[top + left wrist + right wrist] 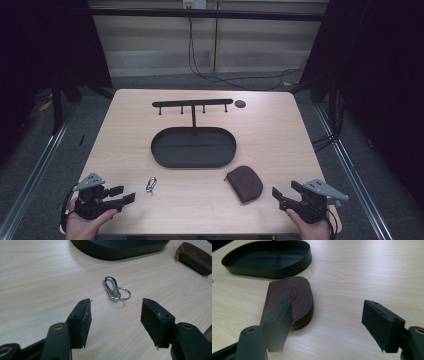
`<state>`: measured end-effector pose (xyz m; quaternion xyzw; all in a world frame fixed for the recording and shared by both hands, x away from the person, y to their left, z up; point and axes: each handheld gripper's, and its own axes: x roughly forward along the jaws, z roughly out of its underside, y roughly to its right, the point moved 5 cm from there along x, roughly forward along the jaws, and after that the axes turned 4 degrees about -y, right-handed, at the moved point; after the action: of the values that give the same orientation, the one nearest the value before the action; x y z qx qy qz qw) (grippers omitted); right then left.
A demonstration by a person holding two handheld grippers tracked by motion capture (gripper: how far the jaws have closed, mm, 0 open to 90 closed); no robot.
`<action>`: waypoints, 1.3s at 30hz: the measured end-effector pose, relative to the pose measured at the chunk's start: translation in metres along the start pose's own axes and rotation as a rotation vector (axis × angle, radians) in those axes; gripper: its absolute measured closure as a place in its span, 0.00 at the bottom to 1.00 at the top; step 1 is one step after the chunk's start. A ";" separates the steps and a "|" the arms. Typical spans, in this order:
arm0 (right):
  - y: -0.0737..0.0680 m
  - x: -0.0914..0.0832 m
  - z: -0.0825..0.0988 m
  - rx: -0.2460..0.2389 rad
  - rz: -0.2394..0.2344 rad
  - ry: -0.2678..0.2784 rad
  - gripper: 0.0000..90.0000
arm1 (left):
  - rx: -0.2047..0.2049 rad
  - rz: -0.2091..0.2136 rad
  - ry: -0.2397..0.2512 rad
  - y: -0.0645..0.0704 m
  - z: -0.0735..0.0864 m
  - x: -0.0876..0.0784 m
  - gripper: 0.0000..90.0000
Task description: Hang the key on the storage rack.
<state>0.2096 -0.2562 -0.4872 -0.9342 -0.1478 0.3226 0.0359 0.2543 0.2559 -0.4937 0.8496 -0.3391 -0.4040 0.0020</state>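
Observation:
A silver carabiner clip with a key ring (151, 184) (113, 288) lies flat on the wooden table (280, 130), near its front left. My left gripper (122, 195) (115, 322) rests at the front left corner, held by a hand, open, with the clip just ahead of its jaws. A brown leather zip pouch (245, 182) (288, 298) lies at the front right. My right gripper (285, 192) (329, 325) sits open at the front right corner, the pouch ahead and partly behind one jaw.
A black oval tray (155, 150) (272, 271) (117, 253) stands mid-table, with a black T-shaped hook rack (192, 104) rising from its far rim. A small dark disc (240, 104) lies beside the rack. Cables (210, 75) trail over the floor beyond the table.

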 end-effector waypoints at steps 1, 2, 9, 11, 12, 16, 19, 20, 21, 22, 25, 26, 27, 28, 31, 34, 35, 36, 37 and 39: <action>0.000 0.001 0.000 -0.005 -0.006 -0.009 0.25 | 0.007 0.004 -0.001 0.000 0.000 0.000 0.46; 0.000 0.002 0.001 -0.005 -0.012 -0.022 0.24 | 0.005 0.009 -0.002 0.001 0.000 0.001 0.45; -0.002 0.003 0.001 -0.011 -0.028 -0.035 0.24 | 0.011 -0.005 -0.022 0.001 0.001 0.003 0.43; -0.001 0.003 0.001 -0.006 -0.030 -0.034 0.24 | 0.017 -0.005 -0.025 0.003 0.000 0.004 0.43; -0.001 0.003 0.001 -0.007 -0.031 -0.037 0.24 | 0.027 -0.005 -0.030 0.003 0.001 0.003 0.43; -0.004 0.005 0.002 -0.022 -0.044 -0.056 0.24 | 0.038 0.022 -0.046 0.006 -0.001 0.004 0.42; -0.004 0.004 0.002 -0.018 -0.043 -0.054 0.24 | 0.041 0.042 -0.049 0.008 -0.005 0.004 0.42; -0.003 0.004 0.002 -0.012 -0.044 -0.054 0.24 | 0.048 0.026 -0.055 0.009 -0.008 0.003 0.43; -0.003 0.004 0.002 -0.012 -0.044 -0.054 0.24 | 0.048 0.026 -0.055 0.009 -0.008 0.003 0.43; -0.002 0.005 0.002 -0.011 -0.045 -0.054 0.24 | 0.056 0.018 -0.056 0.010 -0.012 0.002 0.44; -0.002 0.006 0.002 -0.009 -0.051 -0.062 0.24 | 0.040 0.027 -0.066 0.011 -0.016 0.002 0.49; -0.002 0.006 0.002 -0.003 -0.058 -0.063 0.23 | 0.033 0.027 -0.069 0.011 -0.017 0.002 0.52; -0.002 0.006 0.002 0.001 -0.058 -0.065 0.23 | 0.030 0.035 -0.071 0.012 -0.019 0.002 0.55; -0.002 0.007 0.002 0.001 -0.060 -0.069 0.23 | 0.034 0.036 -0.078 0.012 -0.020 0.001 0.55; -0.002 0.006 0.002 -0.001 -0.062 -0.069 0.24 | 0.059 0.023 -0.119 0.015 -0.025 0.002 0.56; -0.002 0.006 0.002 -0.001 -0.059 -0.069 0.24 | 0.053 0.042 -0.140 0.022 -0.028 0.005 0.57; -0.002 0.006 0.002 0.002 -0.059 -0.069 0.24 | 0.058 0.042 -0.147 0.022 -0.028 0.006 0.57; -0.002 0.006 0.002 0.002 -0.060 -0.070 0.24 | 0.064 0.048 -0.155 0.023 -0.029 0.007 0.57; -0.002 0.006 0.002 0.001 -0.058 -0.069 0.24 | 0.069 0.044 -0.162 0.023 -0.030 0.008 0.54; -0.002 0.006 0.002 0.001 -0.058 -0.068 0.23 | 0.070 0.038 -0.167 0.023 -0.030 0.009 0.50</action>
<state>0.2122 -0.2521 -0.4924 -0.9179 -0.1761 0.3533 0.0404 0.2658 0.2250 -0.4727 0.8060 -0.3681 -0.4611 -0.0482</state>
